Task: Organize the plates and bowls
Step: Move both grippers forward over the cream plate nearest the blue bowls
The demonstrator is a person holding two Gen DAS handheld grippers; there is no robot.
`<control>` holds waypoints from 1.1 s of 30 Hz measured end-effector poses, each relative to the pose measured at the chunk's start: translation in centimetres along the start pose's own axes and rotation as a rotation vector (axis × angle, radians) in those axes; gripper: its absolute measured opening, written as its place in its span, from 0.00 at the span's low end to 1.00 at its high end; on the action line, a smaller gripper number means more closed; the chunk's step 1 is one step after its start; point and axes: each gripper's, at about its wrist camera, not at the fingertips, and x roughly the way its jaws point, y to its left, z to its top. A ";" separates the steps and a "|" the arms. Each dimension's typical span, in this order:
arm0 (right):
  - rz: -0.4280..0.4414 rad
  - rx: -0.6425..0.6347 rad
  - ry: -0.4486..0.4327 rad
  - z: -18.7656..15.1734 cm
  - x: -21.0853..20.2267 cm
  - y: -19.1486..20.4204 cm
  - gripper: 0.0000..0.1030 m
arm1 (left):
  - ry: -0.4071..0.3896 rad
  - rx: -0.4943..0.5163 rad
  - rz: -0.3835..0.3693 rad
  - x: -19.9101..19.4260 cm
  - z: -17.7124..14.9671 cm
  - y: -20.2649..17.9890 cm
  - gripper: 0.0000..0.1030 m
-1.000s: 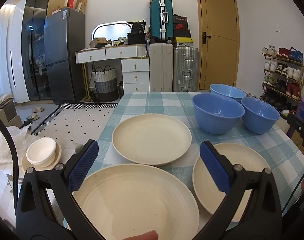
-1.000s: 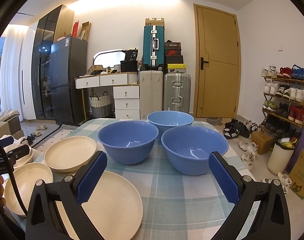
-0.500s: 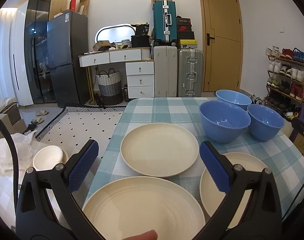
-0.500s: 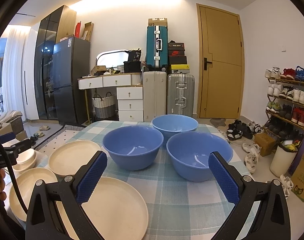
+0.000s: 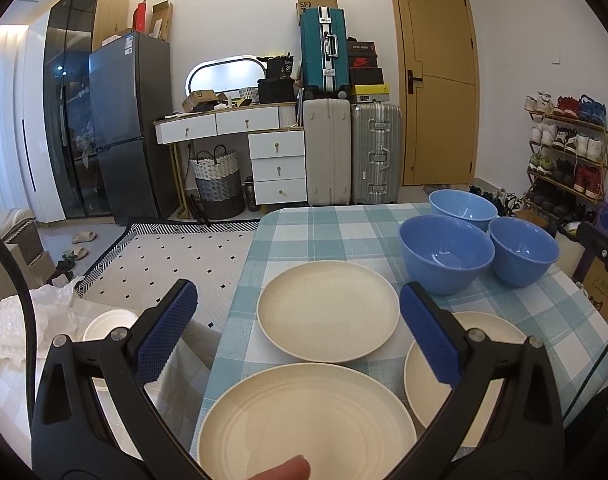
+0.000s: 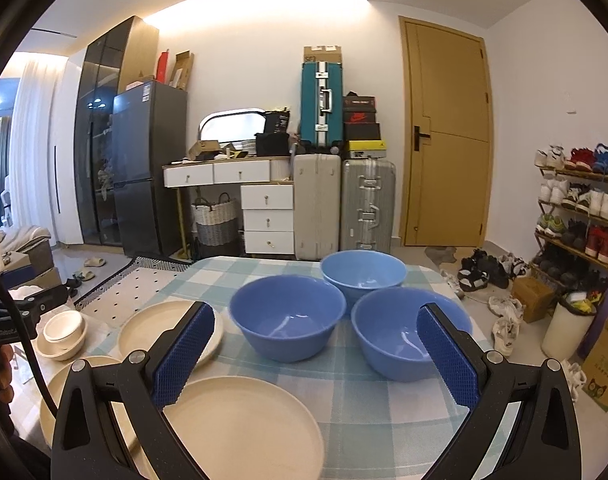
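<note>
Right wrist: three glossy round blue bowls (image 6: 289, 322), checked tablecloth (image 6: 360, 400).

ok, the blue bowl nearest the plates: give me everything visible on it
The blue bowl is a deep round bowl, plain mid-blue, glossy like plastic or glazed ceramic, with light glinting inside. It stands upright and empty on the checked tablecloth, left-most of three alike. The back bowl and right bowl sit close against it; contact is unclear. A cream plate lies just to its left. Neither tool touches it.
</note>
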 end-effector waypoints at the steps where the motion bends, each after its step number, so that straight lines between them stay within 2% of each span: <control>1: 0.008 -0.004 0.002 0.3 -0.1 0.5 1.00 | 0.002 -0.005 0.000 -0.1 0.2 0.2 0.98; 6: 0.044 -0.039 0.050 1.4 0.7 2.9 1.00 | 0.035 -0.037 -0.022 -0.6 1.0 1.9 0.98; 10: 0.082 -0.054 0.113 1.8 2.0 4.7 1.00 | 0.054 -0.033 0.003 -0.9 1.8 3.3 0.98; 16: 0.174 -0.020 0.172 2.2 4.3 6.9 1.00 | 0.078 -0.026 0.010 -1.4 3.1 5.7 0.98; 19: 0.184 -0.018 0.192 2.3 5.2 7.9 1.00 | 0.106 -0.018 0.005 -1.0 3.8 6.6 0.98; 26: 0.217 -0.068 0.284 2.0 8.4 10.5 1.00 | 0.172 0.005 -0.006 0.9 4.9 7.9 0.98; 30: 0.225 -0.114 0.338 1.8 9.7 12.0 1.00 | 0.214 0.008 -0.034 3.2 4.9 8.4 0.98; 33: 0.247 -0.102 0.389 1.4 11.0 12.5 1.00 | 0.247 -0.005 -0.051 5.3 4.5 8.7 0.98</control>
